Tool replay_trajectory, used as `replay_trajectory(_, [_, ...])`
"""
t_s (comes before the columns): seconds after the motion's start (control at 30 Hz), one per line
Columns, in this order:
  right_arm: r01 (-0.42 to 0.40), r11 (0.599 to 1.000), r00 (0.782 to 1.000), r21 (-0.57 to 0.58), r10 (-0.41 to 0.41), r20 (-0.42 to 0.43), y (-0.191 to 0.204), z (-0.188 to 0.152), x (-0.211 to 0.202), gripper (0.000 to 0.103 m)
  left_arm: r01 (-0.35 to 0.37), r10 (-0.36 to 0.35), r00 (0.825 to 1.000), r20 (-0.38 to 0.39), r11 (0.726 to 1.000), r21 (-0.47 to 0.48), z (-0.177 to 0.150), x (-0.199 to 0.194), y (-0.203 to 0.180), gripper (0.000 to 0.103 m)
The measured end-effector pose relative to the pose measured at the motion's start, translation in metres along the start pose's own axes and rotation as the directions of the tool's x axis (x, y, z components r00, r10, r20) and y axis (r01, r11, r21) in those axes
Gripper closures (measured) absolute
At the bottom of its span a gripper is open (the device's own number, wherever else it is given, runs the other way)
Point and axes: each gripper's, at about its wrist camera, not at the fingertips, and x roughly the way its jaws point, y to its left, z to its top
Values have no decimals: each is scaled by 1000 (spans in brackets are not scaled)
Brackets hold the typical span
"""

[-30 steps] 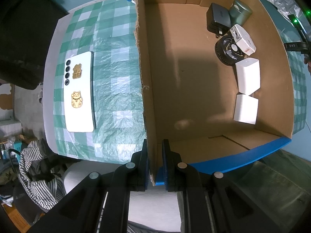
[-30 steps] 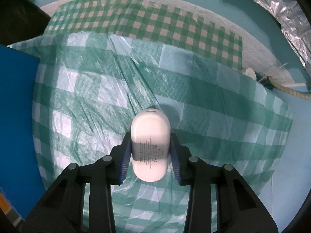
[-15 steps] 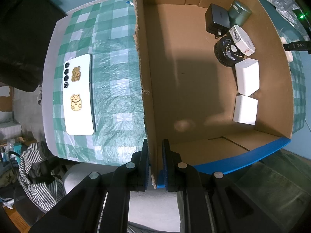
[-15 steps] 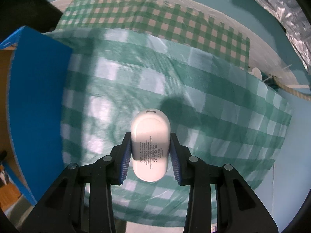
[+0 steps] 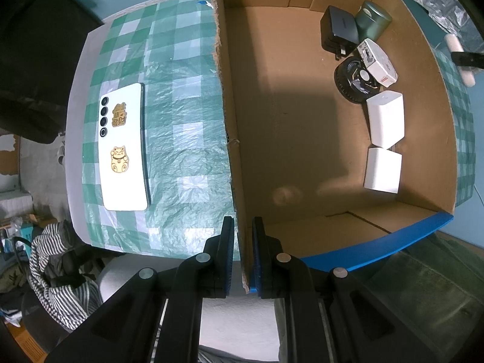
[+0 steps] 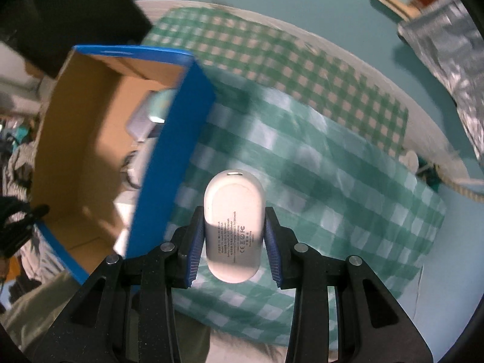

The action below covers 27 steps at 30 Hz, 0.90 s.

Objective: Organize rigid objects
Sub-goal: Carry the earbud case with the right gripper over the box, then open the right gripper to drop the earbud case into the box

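My left gripper (image 5: 243,252) is shut on the near left wall of the cardboard box (image 5: 230,139), pinching its torn edge. Inside, along the right wall, lie two white cubes (image 5: 385,118), a black round fan (image 5: 352,83), a white adapter (image 5: 378,62), a black charger (image 5: 338,28) and a dark green tin (image 5: 373,22). A white phone (image 5: 122,148) with gold stickers lies on the checked cloth to the box's left. My right gripper (image 6: 232,237) is shut on a white oval case (image 6: 232,220), held above the cloth just right of the box's blue outer wall (image 6: 174,151).
A green checked cloth (image 6: 332,187) covers the round table. Crumpled foil (image 6: 447,48) sits at the far right, a rope (image 6: 459,187) past the table edge. Striped fabric (image 5: 60,272) lies below the table's left side. The box's left half has bare floor (image 5: 281,121).
My right gripper has lifted the white case off the cloth and carried it toward the box, whose inside now shows at the left. The left gripper and box stayed put.
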Motion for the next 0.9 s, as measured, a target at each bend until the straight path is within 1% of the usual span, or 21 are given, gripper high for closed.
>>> replay_trajectory(0.23, [-21,995,1000,-102,22,12,43,9,-9,67,0,0,1000,1,1000,4,0,-1,0,91])
replay_trajectory(0.5, [-12,976,1000,-219,14,8,87,18,-7,67,-1,1,1000,6,1000,5,-1,-2,0,91])
replay_trajectory(0.73, [16,951,1000,-308,-24,-21,113,22,13,67,0,0,1000,9,1000,7,-1,-3,-2,91])
replay_trajectory(0.9, [28,944,998,-328,-45,-45,119,20,28,67,2,-2,1000,10,1000,6,-1,-4,-2,91])
